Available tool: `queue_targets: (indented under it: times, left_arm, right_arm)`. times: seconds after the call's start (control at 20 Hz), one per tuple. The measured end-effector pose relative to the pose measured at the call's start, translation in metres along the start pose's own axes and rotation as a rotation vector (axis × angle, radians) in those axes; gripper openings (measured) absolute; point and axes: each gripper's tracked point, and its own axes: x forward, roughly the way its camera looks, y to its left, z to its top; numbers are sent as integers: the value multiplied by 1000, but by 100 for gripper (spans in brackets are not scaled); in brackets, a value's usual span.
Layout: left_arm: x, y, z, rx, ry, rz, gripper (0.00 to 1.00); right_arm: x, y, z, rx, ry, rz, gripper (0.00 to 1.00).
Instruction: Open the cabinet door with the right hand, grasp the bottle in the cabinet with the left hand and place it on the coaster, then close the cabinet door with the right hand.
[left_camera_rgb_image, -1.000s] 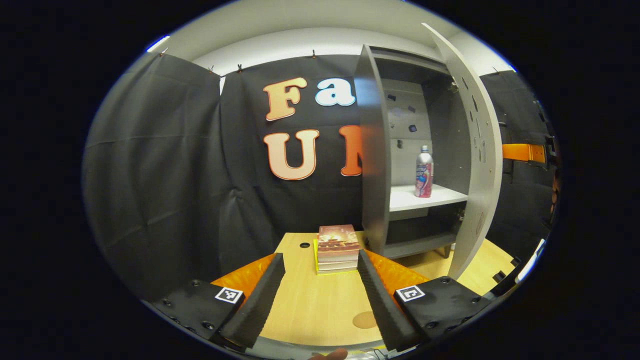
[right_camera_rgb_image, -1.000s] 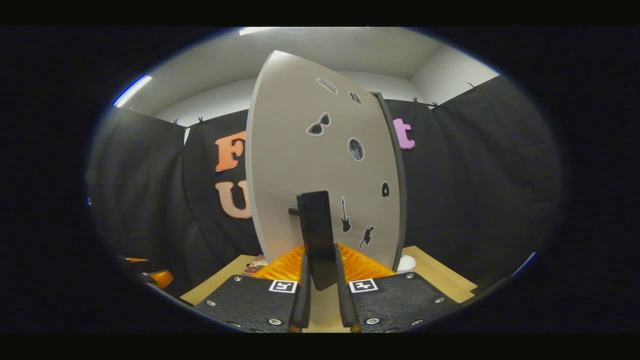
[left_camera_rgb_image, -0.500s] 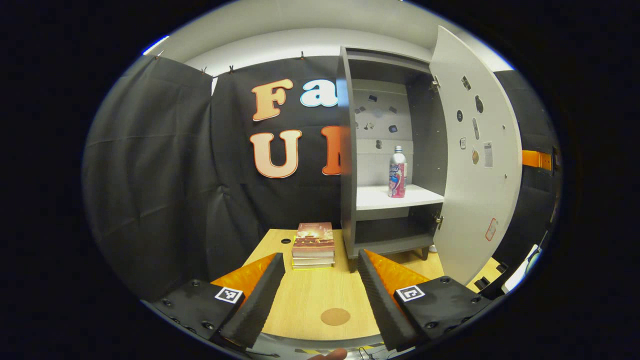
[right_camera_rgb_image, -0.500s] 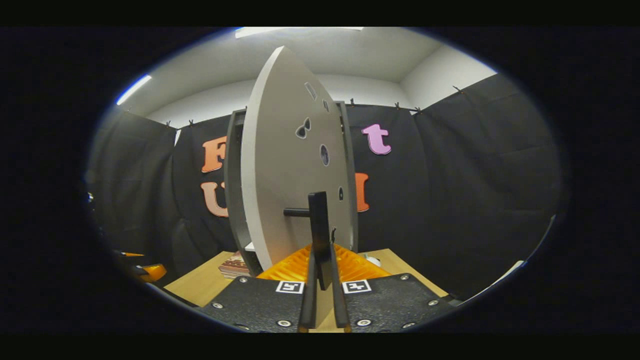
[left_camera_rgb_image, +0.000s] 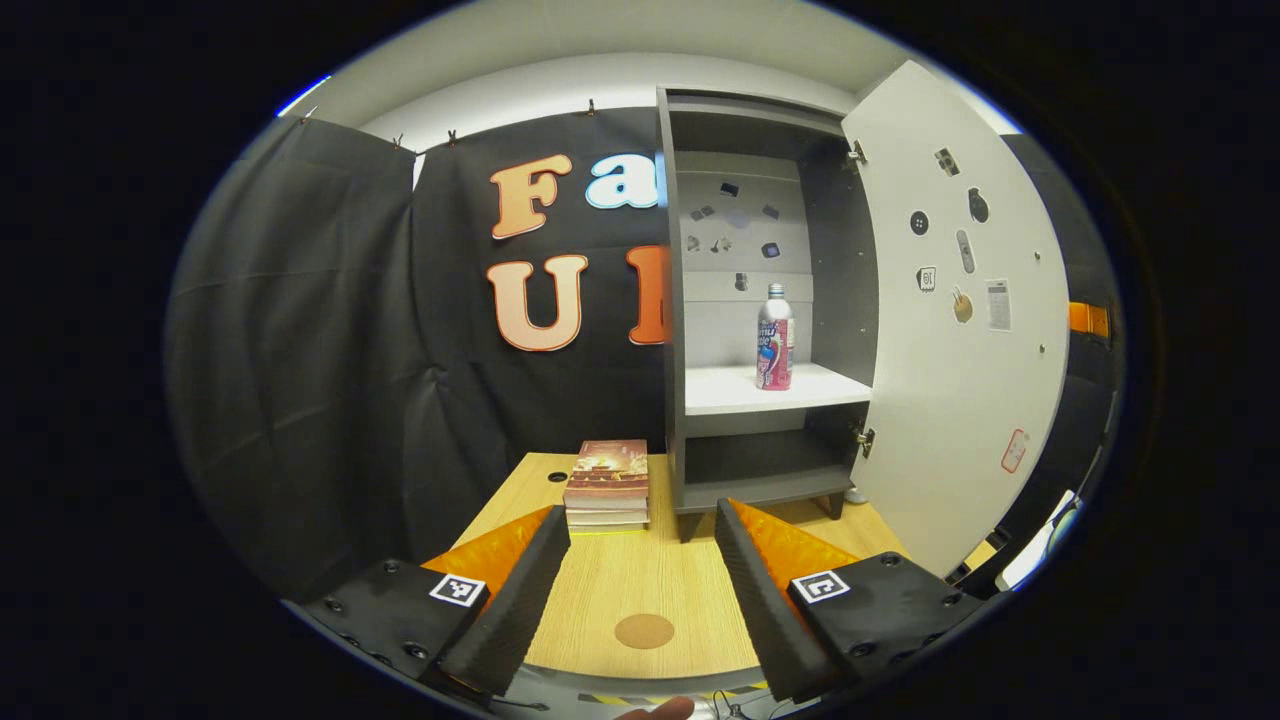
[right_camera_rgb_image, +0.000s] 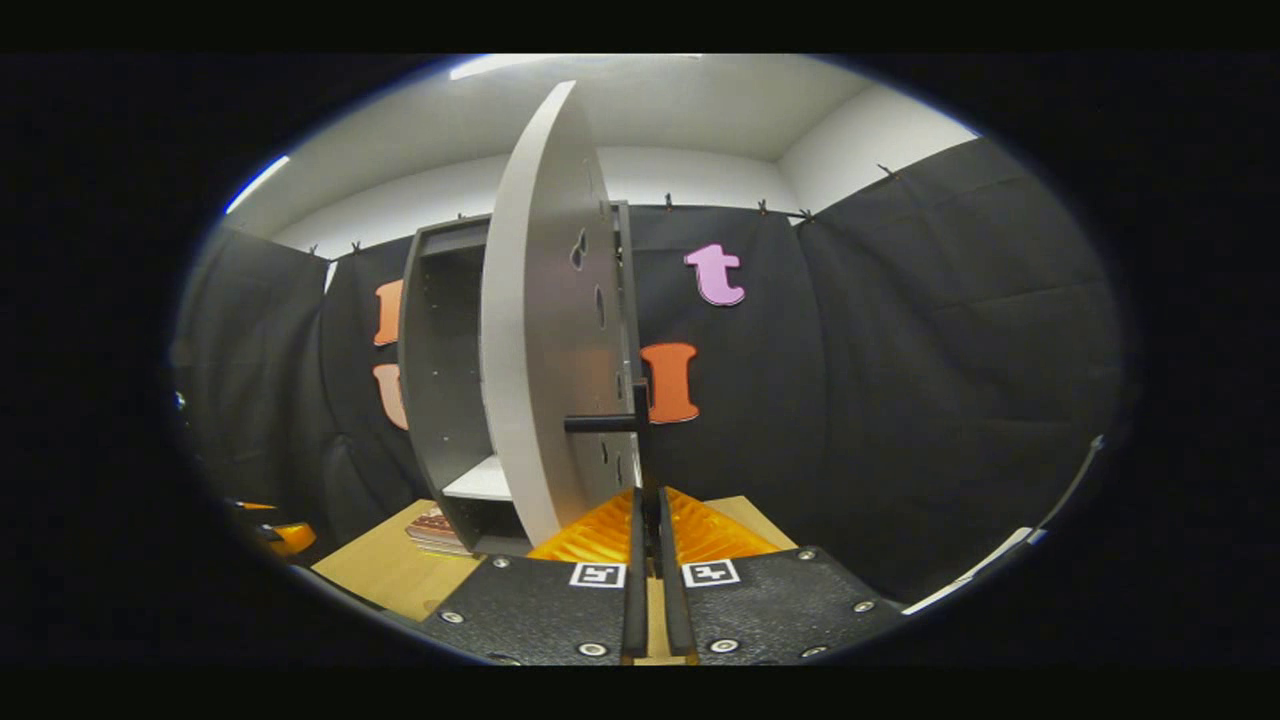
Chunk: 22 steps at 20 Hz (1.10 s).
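The grey cabinet (left_camera_rgb_image: 672, 300) stands open on the wooden table. A silver and pink bottle (left_camera_rgb_image: 774, 336) stands upright on its white shelf (left_camera_rgb_image: 720, 390). The white door (left_camera_rgb_image: 960, 320) is swung wide to the right. A round brown coaster (left_camera_rgb_image: 644, 631) lies on the table between my left gripper's fingers. My left gripper (left_camera_rgb_image: 642, 512) is open and holds nothing, well short of the cabinet. In the right gripper view the door (right_camera_rgb_image: 530, 330) shows almost edge-on, and my right gripper (right_camera_rgb_image: 648, 497) is shut on its black handle (right_camera_rgb_image: 640, 420).
A stack of books (left_camera_rgb_image: 608, 485) lies on the table (left_camera_rgb_image: 600, 580) just left of the cabinet's foot. Stickers dot the inside of the door. Black cloth walls close in the booth on all sides. A person's fingertip (left_camera_rgb_image: 655, 708) shows at the bottom edge.
The door has swung further open with my right gripper still on its handle. In the left gripper view the cabinet's inside now faces me more squarely and the coaster sits more to the left.
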Motion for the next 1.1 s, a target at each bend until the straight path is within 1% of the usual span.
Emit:
queue_targets:
  times: [0.05,0.15,0.2,0.25,0.45,0.5,0.6,0.65,0.7,0.75,0.8,0.85,0.9,0.95,1.0,1.1]
  left_arm:
    - [1,-2,1,3,0,1,95]
    - [2,-7,1,5,2,4,94]
    - [2,-10,1,5,4,5,95]
    - [3,-12,1,6,4,5,95]
    - [0,-19,3,-1,-1,11,96]
    - [-2,-22,3,-2,-2,12,95]
    - [-5,-24,8,-2,-13,19,95]
    - [-7,-25,11,0,-17,23,96]
    - [-7,-27,12,0,-26,24,96]
    - [-7,-29,16,1,-35,24,96]
    - [-4,-32,21,3,-47,20,95]
    - [-1,-35,27,6,-58,15,95]
    - [6,-40,31,8,-68,6,95]
    - [15,-45,35,8,-73,-3,94]
    - [26,-52,38,5,-79,-19,95]
    - [52,-70,47,-2,-93,-54,95]
  right_arm:
    - [0,-7,0,2,2,4,5]
    - [2,-15,1,4,6,19,5]
    - [4,-18,1,2,8,29,0]
    - [4,-20,2,-1,9,40,5]
    - [2,-24,0,14,13,74,5]
    - [0,-25,-1,19,16,75,16]
    - [-4,-26,1,19,15,69,17]
    - [-10,-24,2,18,11,63,16]
    - [-17,-23,3,19,4,57,5]
    - [-28,-19,6,27,-8,67,0]
    - [-41,-14,12,38,-33,79,0]
    - [-52,-9,19,42,-53,90,16]
    - [-64,-2,19,40,-64,107,17]
    - [-74,8,17,34,-66,124,5]
    - [-84,16,16,25,-71,137,16]
    - [-98,27,14,2,-85,162,16]
